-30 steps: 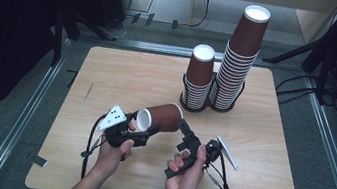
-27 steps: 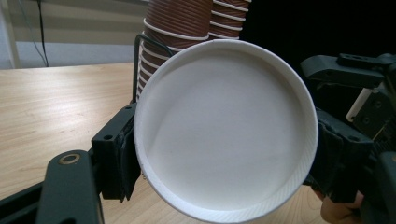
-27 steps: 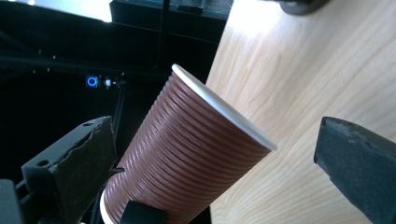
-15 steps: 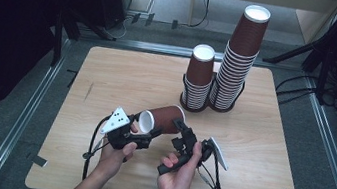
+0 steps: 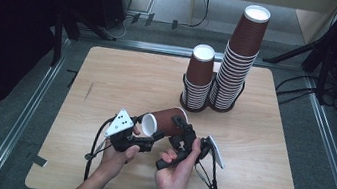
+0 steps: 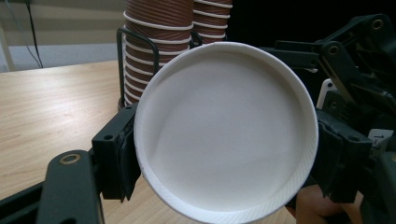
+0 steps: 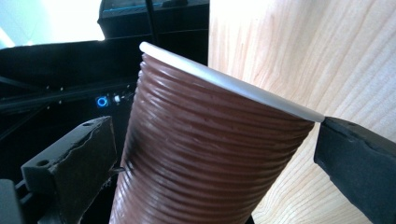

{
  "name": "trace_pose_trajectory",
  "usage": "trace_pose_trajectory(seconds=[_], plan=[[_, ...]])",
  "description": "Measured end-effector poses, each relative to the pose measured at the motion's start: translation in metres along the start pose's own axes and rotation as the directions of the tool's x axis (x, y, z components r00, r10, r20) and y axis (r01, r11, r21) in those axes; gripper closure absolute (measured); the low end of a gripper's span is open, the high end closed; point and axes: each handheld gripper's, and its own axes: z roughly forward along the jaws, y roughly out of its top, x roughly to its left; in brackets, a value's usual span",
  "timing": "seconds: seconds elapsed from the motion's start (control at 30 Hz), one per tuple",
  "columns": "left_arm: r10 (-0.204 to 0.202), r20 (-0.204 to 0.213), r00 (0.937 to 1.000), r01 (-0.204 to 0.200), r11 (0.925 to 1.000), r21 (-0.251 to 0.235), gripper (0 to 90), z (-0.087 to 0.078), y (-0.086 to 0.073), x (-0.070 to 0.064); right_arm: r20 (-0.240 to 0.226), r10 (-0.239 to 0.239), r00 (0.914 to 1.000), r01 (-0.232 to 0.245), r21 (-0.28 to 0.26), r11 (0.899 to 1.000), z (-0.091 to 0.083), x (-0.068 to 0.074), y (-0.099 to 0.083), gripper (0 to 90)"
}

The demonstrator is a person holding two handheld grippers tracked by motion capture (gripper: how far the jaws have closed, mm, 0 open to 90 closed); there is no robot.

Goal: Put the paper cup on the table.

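A brown paper cup (image 5: 165, 121) with a white inside lies on its side, held up just above the light wooden surface (image 5: 258, 153). Behind it, two cup stacks (image 5: 220, 72) stand in black wire holders. The room around is dark. The left hand-held gripper (image 5: 142, 140) squeezes the cup near its rim. The right hand-held gripper (image 5: 180, 132) has its jaws around the cup's body, one on each side; I cannot tell if they touch it.

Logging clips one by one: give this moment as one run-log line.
left claw: shut on paper cup | right claw: open around cup | cup sideways above table
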Motion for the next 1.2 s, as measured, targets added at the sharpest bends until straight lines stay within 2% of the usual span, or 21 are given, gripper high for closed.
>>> trace_pose_trajectory(seconds=[0.27, 0.47, 0.63, 0.9, 1.03, 1.13, 1.2], plan=[[0.03, 0.01, 0.9995, -0.03, 0.9994, 0.016, 22.6, 0.003, -0.002, -0.005, -0.007, 0.045, 0.9989, -0.045, 0.002, 0.999, 0.006, -0.002, 0.0, 0.0], [0.034, 0.022, 0.9992, -0.034, 0.9991, 0.025, 22.7, 0.004, -0.002, -0.006, -0.01, 0.062, 0.9981, -0.061, 0.013, 0.998, 0.011, -0.004, 0.001, 0.0], [0.031, 0.033, 0.999, -0.032, 0.9989, 0.033, 22.7, 0.004, -0.003, -0.005, -0.019, 0.082, 0.9965, -0.082, 0.019, 0.996, 0.013, -0.005, 0.002, 5.7], [0.03, 0.042, 0.9987, -0.032, 0.9982, 0.052, 22.1, 0.005, -0.003, -0.003, -0.031, 0.065, 0.9974, -0.065, 0.006, 0.998, 0.012, -0.005, 0.0, 9.5], [0.009, 0.047, 0.9989, -0.012, 0.9974, 0.071, 21.5, 0.004, -0.001, -0.001, -0.056, 0.055, 0.9969, -0.055, 0.002, 0.999, 0.013, -0.007, 0.0, 11.7], [-0.017, 0.052, 0.9985, 0.012, 0.995, 0.099, 12.2, 0.003, 0.0, 0.002, -0.067, 0.045, 0.9967, -0.047, -0.022, 0.999, 0.012, -0.007, 0.003, 12.4], [-0.031, 0.053, 0.9981, 0.025, 0.9942, 0.105, 9.3, 0.002, 0.0, 0.005, -0.074, 0.02, 0.997, -0.023, -0.04, 0.999, 0.01, -0.006, 0.006, 12.6]])
